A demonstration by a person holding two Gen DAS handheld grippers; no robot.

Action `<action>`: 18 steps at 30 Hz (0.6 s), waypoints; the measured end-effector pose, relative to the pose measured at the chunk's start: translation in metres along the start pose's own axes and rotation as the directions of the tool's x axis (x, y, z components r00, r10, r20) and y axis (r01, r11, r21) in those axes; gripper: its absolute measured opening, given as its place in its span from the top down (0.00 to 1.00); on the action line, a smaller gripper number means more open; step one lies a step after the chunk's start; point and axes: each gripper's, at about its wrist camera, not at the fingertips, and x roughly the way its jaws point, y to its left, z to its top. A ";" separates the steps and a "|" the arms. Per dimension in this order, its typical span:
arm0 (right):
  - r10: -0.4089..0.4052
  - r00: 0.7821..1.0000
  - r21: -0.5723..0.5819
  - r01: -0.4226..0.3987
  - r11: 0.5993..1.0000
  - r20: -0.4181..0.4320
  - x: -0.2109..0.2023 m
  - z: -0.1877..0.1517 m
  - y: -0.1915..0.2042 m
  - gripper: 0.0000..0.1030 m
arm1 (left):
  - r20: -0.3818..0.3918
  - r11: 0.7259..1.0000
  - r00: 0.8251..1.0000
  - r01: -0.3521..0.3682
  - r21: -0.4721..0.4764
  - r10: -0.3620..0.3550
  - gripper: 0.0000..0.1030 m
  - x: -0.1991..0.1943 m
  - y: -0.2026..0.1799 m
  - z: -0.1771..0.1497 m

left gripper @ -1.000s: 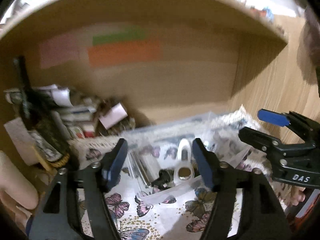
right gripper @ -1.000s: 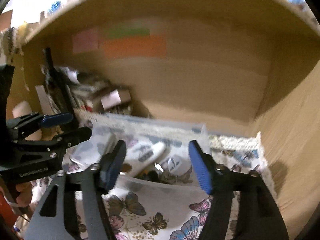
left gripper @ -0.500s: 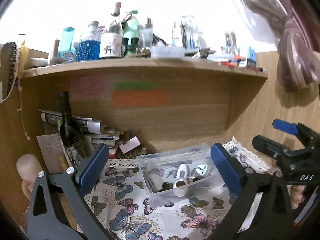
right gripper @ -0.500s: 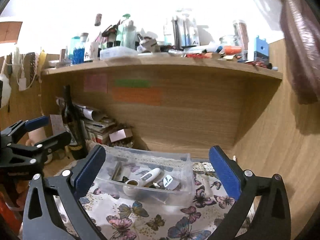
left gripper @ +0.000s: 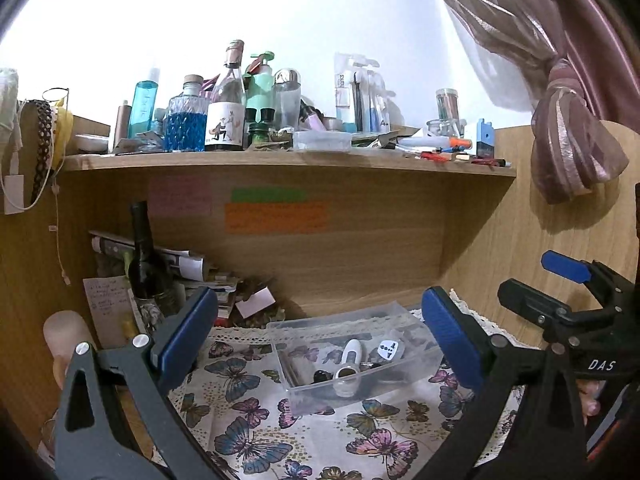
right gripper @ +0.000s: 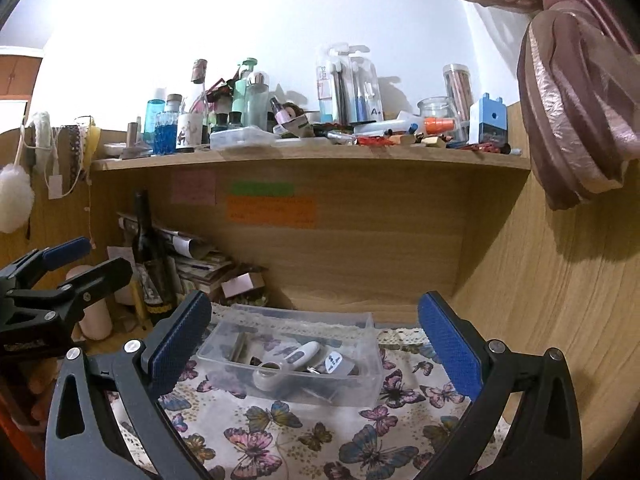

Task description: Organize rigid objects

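A clear plastic box [left gripper: 416, 364] [right gripper: 360, 384] stands on the butterfly-print cloth [left gripper: 256, 432] [right gripper: 304, 432] under the shelf. In it lie a white thermometer-like device [left gripper: 350, 364] [right gripper: 294, 360], a small white tag [left gripper: 389, 349] [right gripper: 334, 362] and some dark small items. My left gripper [left gripper: 320, 344] is open and empty, held back from the box. My right gripper [right gripper: 314, 344] is open and empty too, also back from the box. Each gripper shows at the edge of the other's view.
A dark wine bottle [left gripper: 146, 260] [right gripper: 150, 248], stacked papers and small boxes [left gripper: 224, 280] fill the left of the nook. The shelf [left gripper: 280, 160] above carries several bottles and stationery. Wooden walls close the back and right. A curtain [left gripper: 568, 120] hangs at the right.
Both grippers have pulled back and up from the box, so the whole shelf came into view. Both jaws have opened wider. The box and its contents have stayed in place.
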 end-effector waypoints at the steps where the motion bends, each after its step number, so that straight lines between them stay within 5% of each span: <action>1: 0.000 1.000 0.001 0.000 1.000 0.001 -0.001 0.000 0.000 0.00 | 0.001 1.000 1.000 -0.001 0.001 0.001 0.00 0.000 -0.001 0.000; 18: -0.010 1.000 0.011 0.010 1.000 0.007 -0.002 0.001 0.001 0.00 | -0.010 1.000 1.000 -0.003 -0.021 0.003 0.00 0.004 0.002 0.002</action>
